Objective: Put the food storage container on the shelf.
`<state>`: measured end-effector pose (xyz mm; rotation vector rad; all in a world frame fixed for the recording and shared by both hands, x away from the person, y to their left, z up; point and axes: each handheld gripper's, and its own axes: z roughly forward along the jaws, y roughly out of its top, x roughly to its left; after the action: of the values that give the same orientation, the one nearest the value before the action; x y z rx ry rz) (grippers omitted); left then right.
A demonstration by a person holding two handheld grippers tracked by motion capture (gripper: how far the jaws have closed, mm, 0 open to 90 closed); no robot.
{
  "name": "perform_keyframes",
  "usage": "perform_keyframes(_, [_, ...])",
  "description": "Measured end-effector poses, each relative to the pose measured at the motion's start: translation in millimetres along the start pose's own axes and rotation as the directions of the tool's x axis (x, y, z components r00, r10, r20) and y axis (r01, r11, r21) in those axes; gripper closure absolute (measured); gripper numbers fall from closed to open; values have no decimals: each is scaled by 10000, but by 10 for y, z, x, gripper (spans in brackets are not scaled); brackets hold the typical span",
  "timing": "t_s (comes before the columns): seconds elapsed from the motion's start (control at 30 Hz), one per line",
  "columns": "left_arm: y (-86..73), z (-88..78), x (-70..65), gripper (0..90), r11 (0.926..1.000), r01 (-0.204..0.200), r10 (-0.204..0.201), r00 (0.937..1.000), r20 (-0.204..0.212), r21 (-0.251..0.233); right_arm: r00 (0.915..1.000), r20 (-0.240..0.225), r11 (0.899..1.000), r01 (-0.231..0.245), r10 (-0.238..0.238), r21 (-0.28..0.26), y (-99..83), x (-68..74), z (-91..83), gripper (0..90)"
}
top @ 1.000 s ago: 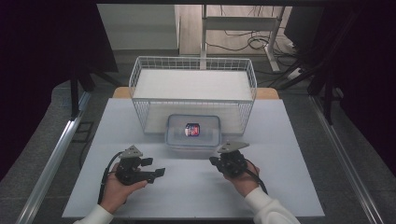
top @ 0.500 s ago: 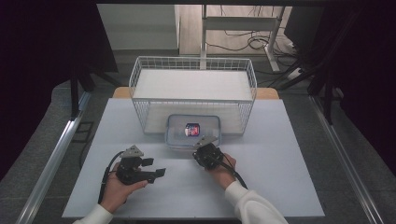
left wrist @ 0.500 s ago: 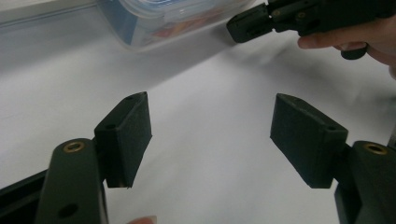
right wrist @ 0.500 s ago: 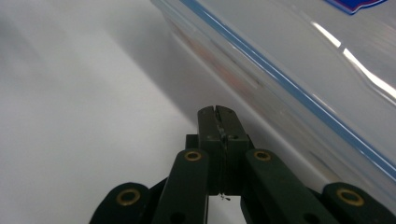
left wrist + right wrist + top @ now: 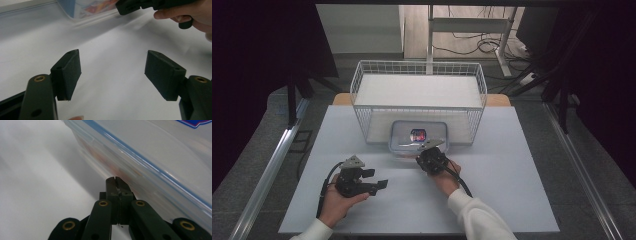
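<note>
The right gripper point(image 5: 426, 150), its two black jaws clamped together with nothing between them, was pressed up to the near wall of a clear plastic container point(image 5: 402, 135) on the white table point(image 5: 522, 165); in the right gripper view the closed tips point(image 5: 115, 180) sat at the base of the container's side point(image 5: 160, 170), just under its blue-edged lid, though whether they actually touched the plastic could not be told. The person's right hand point(image 5: 443, 175), in a white sleeve point(image 5: 479, 220), gripped the tool from behind, its cable trailing back along the forearm. The container stood just in front of a white wire basket point(image 5: 362, 95) at the far middle of the table, its near edge facing the person, and a small red and blue item point(image 5: 417, 134) showed through the lid. Well apart, at the near left of the table, the left gripper point(image 5: 379, 178) lay in the person's left hand point(image 5: 337, 202), pointed across the table toward the right, jaws spread wide and gripping nothing. The left gripper view showed its two black pads point(image 5: 70, 72) standing apart over bare tabletop, with the right hand point(image 5: 190, 17) and its tool beside a corner of the container point(image 5: 87, 8) farther off.
</note>
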<state>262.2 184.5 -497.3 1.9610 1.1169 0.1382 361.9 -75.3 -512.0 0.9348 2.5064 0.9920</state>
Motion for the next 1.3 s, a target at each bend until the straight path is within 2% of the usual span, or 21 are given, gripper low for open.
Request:
perform_keyframes(0.1, [5,4,6,289,10000,2,-2,10000,53,17,9985,422,9994,-352,349,59,47,-51,25,889])
perform_keyframes(0.2, [11,3,24,289,10000,72,-72,9999,90,-5,9964,197,9965,-817,821,-190,92,-123,48,889])
perform_keyframes(0.67, [12,13,67,289,9998,193,-193,9997,139,25,9878,546,9889,-1438,1458,-383,333,-362,278,889])
perform_keyframes(0.8, [11,14,67,289,9999,153,-154,9998,131,55,9889,832,9923,-1210,1229,-283,383,-360,323,889])
perform_keyframes(1.03, [9,24,68,289,9998,167,-168,9998,115,94,9839,1060,9895,-1415,1437,-284,410,-421,372,889])
perform_keyframes(1.1, [10,19,68,290,9999,141,-142,9999,78,81,9844,1134,9909,-1326,1343,-223,404,-422,372,889])
perform_keyframes(1.23, [10,14,68,290,9998,191,-191,9998,65,20,9883,961,9929,-1174,1186,-171,380,-399,317,889])
perform_keyframes(1.3, [9,8,71,289,9997,224,-224,9997,71,-19,9935,647,9954,-917,934,-282,328,-355,150,889])
